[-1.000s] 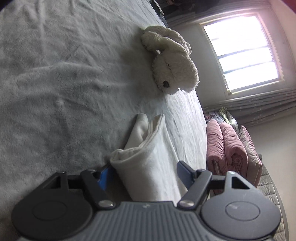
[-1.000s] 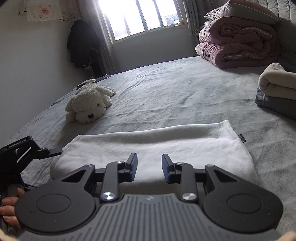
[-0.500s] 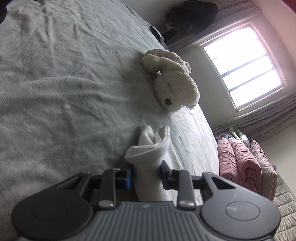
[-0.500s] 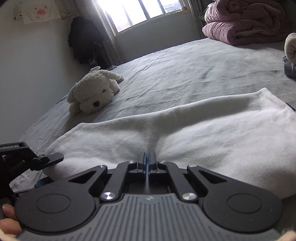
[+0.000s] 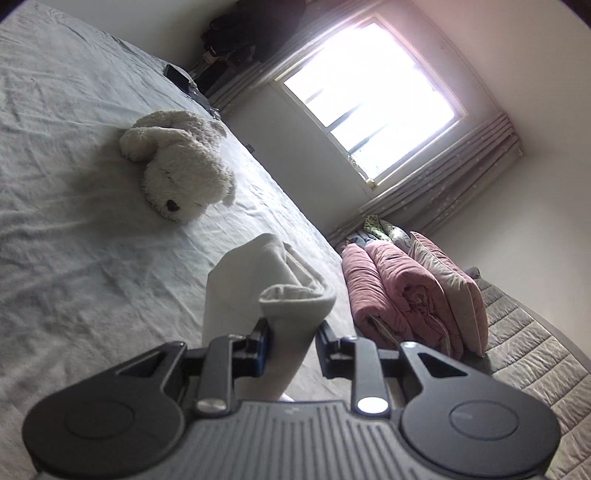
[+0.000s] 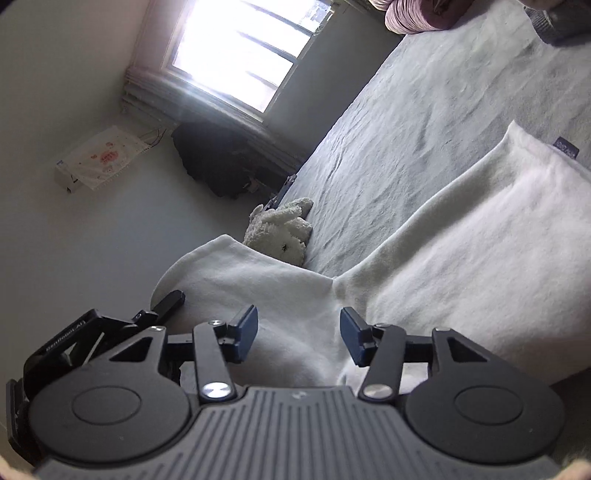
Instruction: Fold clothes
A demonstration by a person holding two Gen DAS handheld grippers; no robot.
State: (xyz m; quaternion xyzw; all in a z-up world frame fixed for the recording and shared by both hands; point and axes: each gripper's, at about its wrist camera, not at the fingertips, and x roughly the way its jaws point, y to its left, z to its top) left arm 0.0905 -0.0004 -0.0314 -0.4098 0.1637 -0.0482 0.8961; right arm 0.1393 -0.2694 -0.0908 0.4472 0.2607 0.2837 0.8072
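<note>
A white fleece garment [image 6: 461, 236] lies spread on the grey bed sheet [image 6: 424, 92]. Its left end is raised off the bed. My left gripper [image 5: 293, 334] is shut on a bunched fold of that garment [image 5: 258, 280] and holds it above the sheet [image 5: 74, 258]. The same gripper shows as a black frame [image 6: 110, 325] at the lower left of the right wrist view, against the lifted end. My right gripper [image 6: 299, 321] has its jaws opening. The white cloth lies between and behind the pads, and they do not press on it.
A white plush dog [image 5: 181, 166] [image 6: 284, 230] lies on the bed beyond the garment. Rolled pink quilts [image 5: 399, 295] and a pillow [image 5: 447, 288] are stacked at the headboard. Folded clothes [image 6: 557, 22] sit at the far right. Dark clothes [image 6: 218, 162] hang by the window.
The left gripper closed on the garment's folded end and lifted it off the bed. The right gripper shut on the cloth, then opened again, and its view has rolled.
</note>
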